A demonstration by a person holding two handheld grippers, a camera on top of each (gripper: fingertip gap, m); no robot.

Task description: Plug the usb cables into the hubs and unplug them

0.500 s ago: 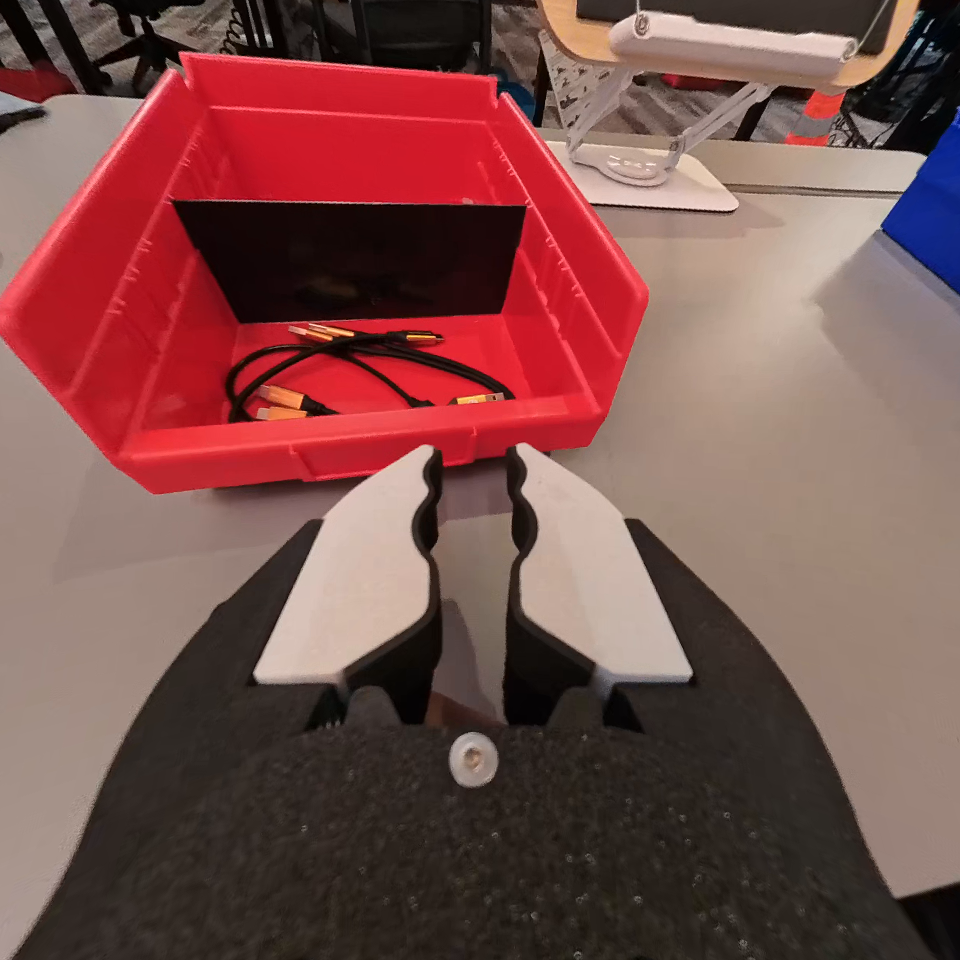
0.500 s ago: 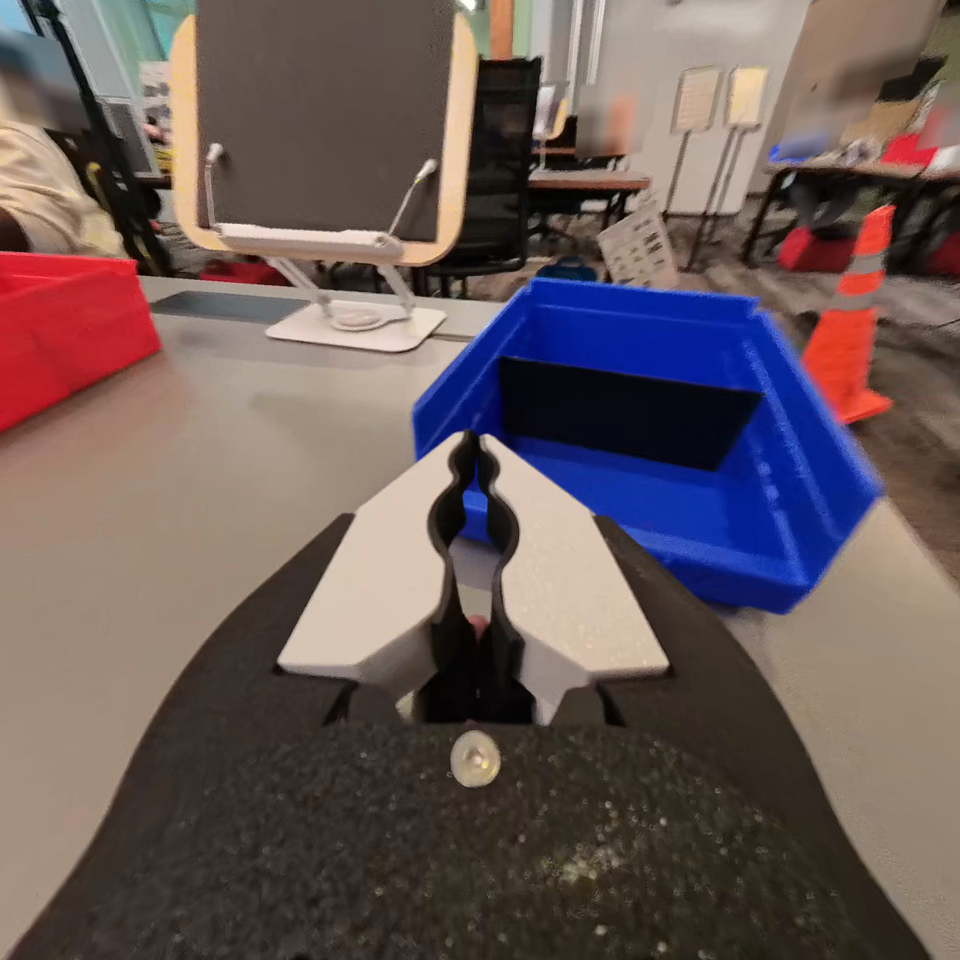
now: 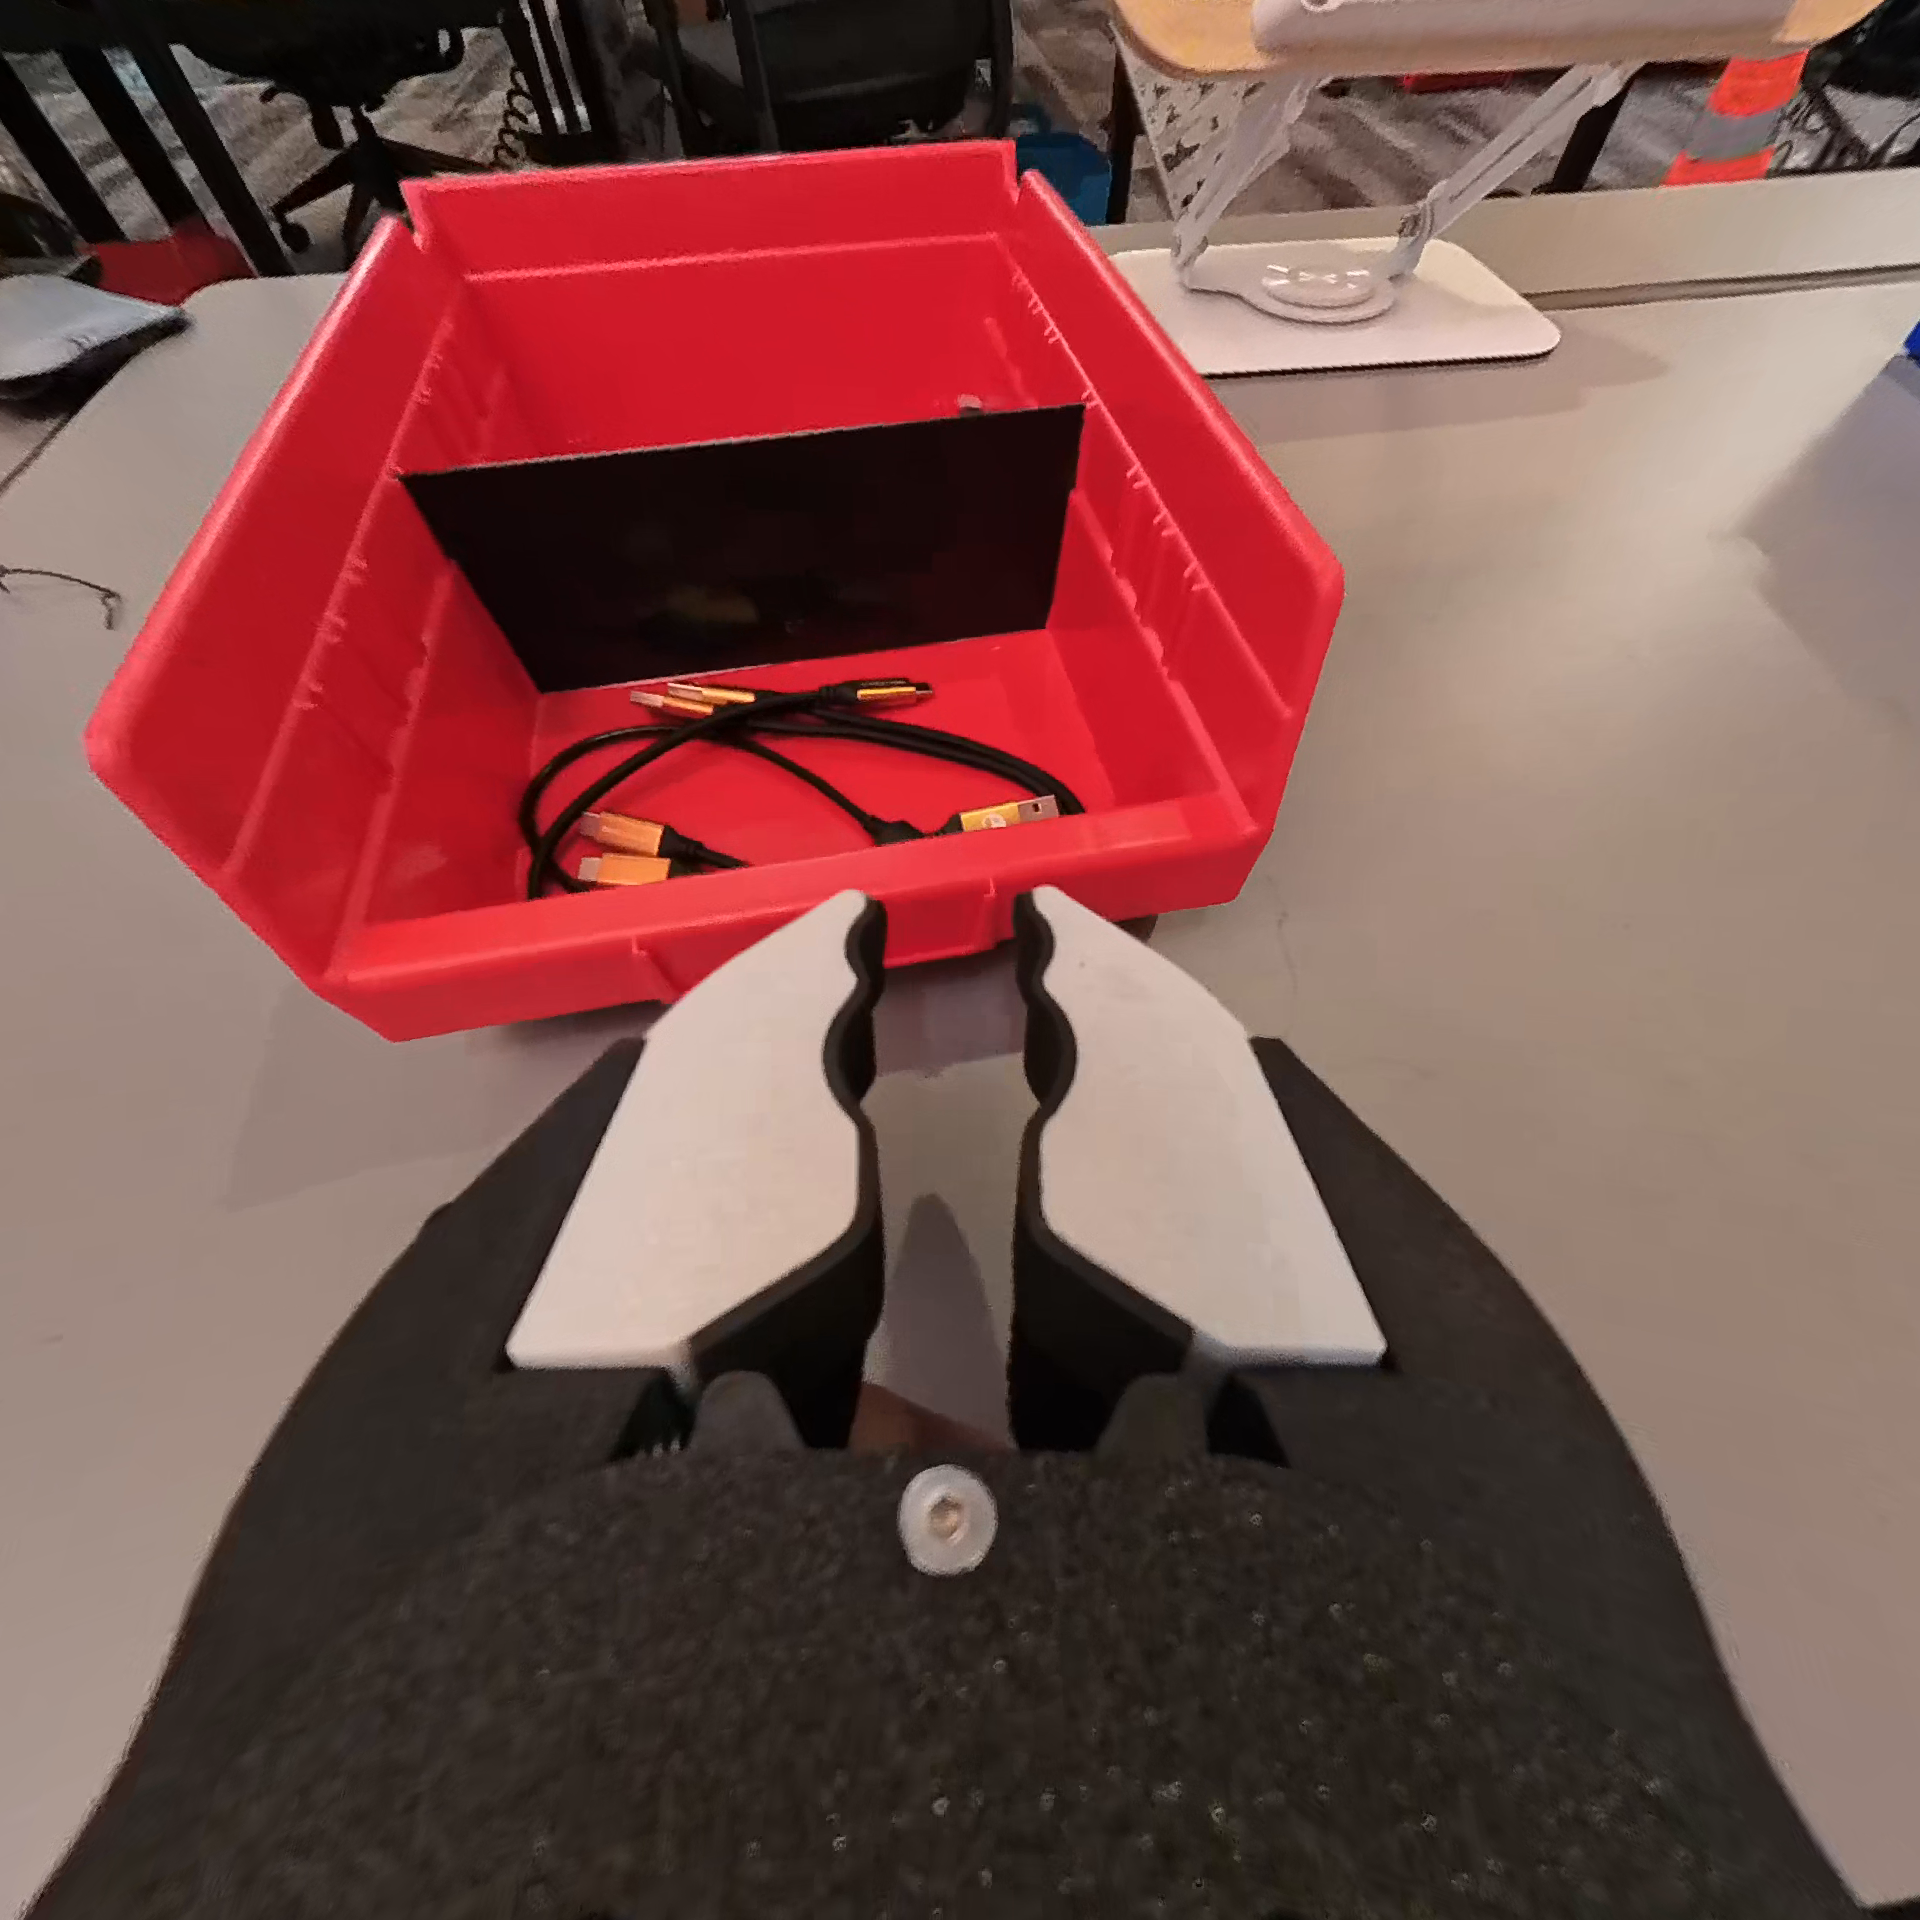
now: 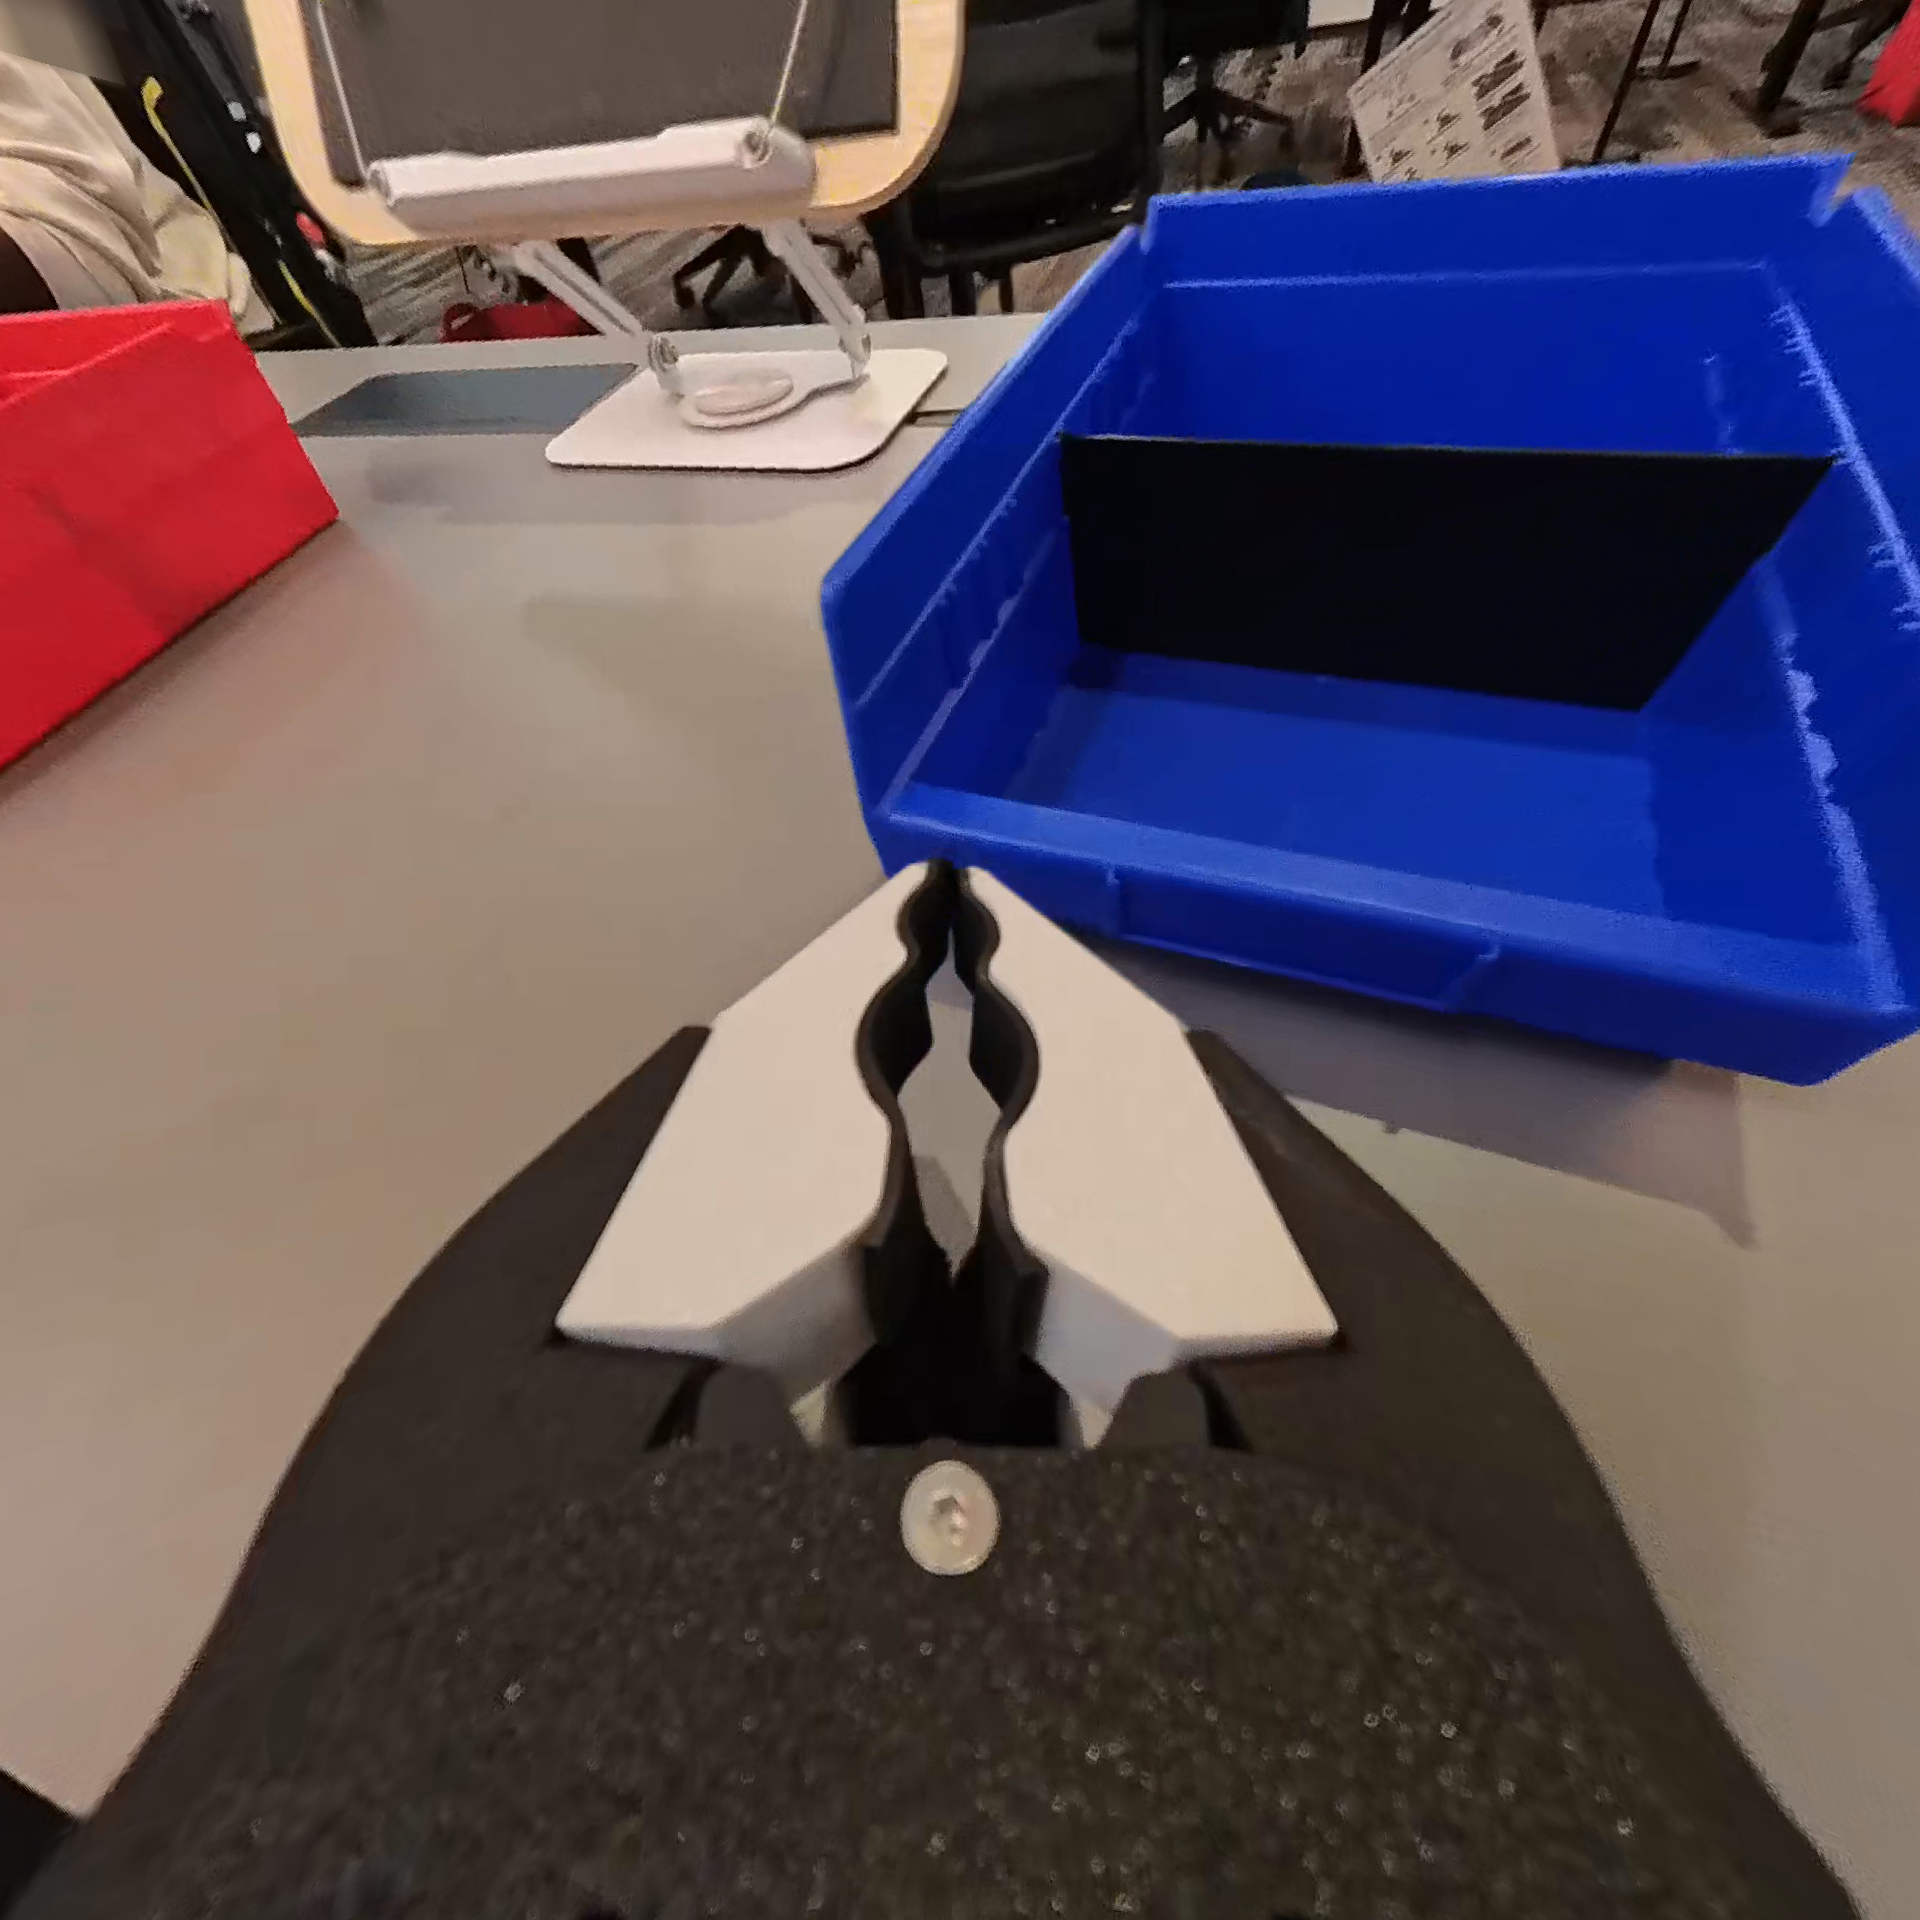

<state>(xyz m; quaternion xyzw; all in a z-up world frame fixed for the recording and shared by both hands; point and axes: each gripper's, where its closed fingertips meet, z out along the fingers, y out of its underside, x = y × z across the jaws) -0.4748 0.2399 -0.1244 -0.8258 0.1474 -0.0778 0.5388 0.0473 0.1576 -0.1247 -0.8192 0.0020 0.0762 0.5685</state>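
A red bin [image 3: 260, 748] sits on the grey table in the left wrist view. Several black USB cables [image 3: 790, 769] with gold plugs lie in its front compartment, before a black divider [image 3: 748, 551]. My left gripper [image 3: 948, 914] is open and empty, just short of the bin's front lip. In the right wrist view a blue bin [image 4: 1299, 914] with a black divider [image 4: 1434, 561] shows an empty front compartment. My right gripper [image 4: 951, 883] is shut and empty, its tips near the blue bin's front left corner. No hub shows in either view.
A white stand [image 4: 727, 405] holding a wood-framed board stands at the table's back, also in the left wrist view [image 3: 1340, 301]. The red bin's corner [image 4: 135, 499] shows at the left of the right wrist view. Chairs and an orange cone [image 3: 1735, 104] stand beyond the table. There is about 55 centimetres between the tips of the two grippers.
The left gripper has risen and tilted down a little toward the red bin. The right gripper has moved closer to the blue bin and looks down into it more steeply.
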